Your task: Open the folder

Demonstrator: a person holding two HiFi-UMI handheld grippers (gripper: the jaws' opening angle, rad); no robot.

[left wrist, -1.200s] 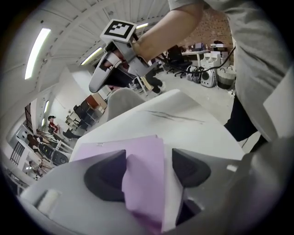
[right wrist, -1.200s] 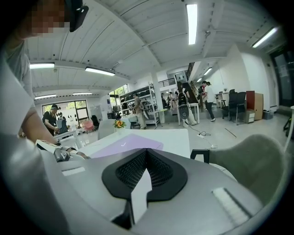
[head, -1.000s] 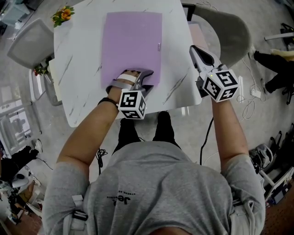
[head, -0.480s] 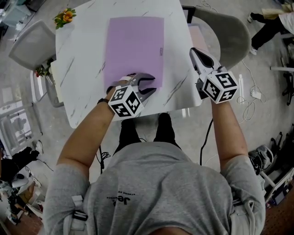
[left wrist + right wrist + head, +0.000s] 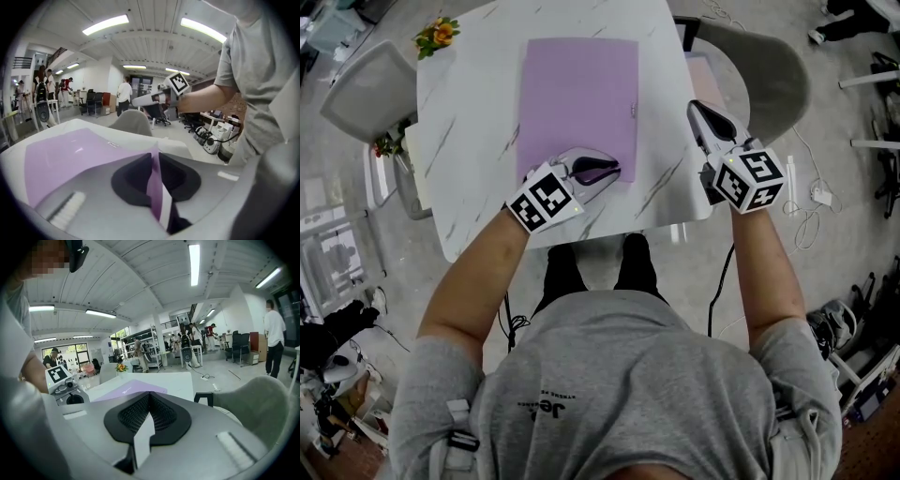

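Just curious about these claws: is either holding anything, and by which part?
The left gripper, jaws just closed further, pinches the purple folder by its cover, at the near right corner. The right gripper holds nothing.

Nothing can be read for certain. A small dark print (image 5: 539, 405) on the grey shirt (image 5: 628, 375), low in the head view, is too small to make out; so is the tiny tag (image 5: 632, 112) at the right edge of the purple folder (image 5: 578, 94).

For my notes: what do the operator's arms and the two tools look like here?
The left tool and right tool are silver-grey shells with black ribbed pads, each carrying a white cube of black square markers. The person wears a grey short-sleeved T-shirt; forearms bare.
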